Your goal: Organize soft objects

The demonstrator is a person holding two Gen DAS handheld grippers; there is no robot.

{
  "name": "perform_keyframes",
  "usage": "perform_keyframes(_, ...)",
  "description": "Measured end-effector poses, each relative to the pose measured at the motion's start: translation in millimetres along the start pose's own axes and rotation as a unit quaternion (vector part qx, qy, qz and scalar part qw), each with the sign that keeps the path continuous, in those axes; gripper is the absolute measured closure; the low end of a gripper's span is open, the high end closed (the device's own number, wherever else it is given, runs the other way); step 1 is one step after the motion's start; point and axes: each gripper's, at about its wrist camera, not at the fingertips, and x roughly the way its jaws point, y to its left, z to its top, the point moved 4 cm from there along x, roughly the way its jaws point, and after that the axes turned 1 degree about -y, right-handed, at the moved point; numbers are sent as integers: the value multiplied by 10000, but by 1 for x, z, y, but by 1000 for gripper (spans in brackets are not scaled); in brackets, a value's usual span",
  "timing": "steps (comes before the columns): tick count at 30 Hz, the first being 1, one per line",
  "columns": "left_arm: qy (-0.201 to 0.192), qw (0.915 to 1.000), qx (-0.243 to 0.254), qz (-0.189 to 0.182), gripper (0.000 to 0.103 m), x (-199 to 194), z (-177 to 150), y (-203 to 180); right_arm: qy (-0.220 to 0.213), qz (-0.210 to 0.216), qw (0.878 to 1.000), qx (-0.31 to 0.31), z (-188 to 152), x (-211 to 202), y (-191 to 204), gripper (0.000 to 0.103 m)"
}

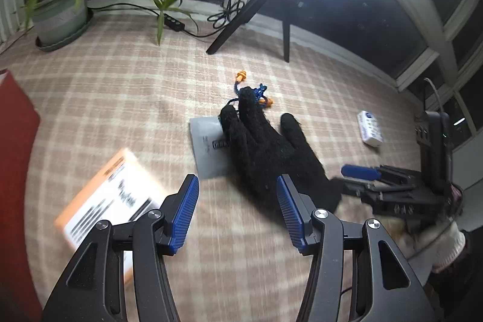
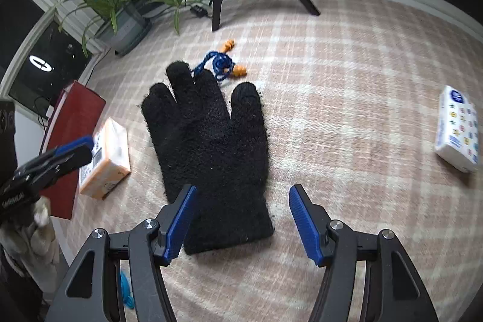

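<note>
Two claws, left claw [image 1: 238,212] open and empty, right claw [image 2: 241,219] open over black glove [image 2: 208,147].

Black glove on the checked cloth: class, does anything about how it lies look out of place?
Yes. The black glove lies flat, but its fingertips overlap the blue cord of the orange earplugs, and in the left wrist view it partly covers a grey sheet.
</note>
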Motion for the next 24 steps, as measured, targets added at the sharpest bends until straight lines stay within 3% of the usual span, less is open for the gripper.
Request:
perform_keyframes(9,241,9984,172,482,50,48,23,-7,327,118,9992,-185,5,25,1,43)
perform_keyframes(14,388,9978,151,521,50,66,28,-3,363,147,9987,-340,4,27,7,44)
perform_keyframes(19,411,9980,139,467,52,74,32,-5,436,63,9971,-620,1,30,16,56)
perform_keyframes(22,416,9979,182,456,63,76,32,-8,432,-57,9965,-717,0,31,19,68)
perform_keyframes(24,463,9978,211,419,75,80,32,-9,425,-64,9965,-716,-1,31,18,70)
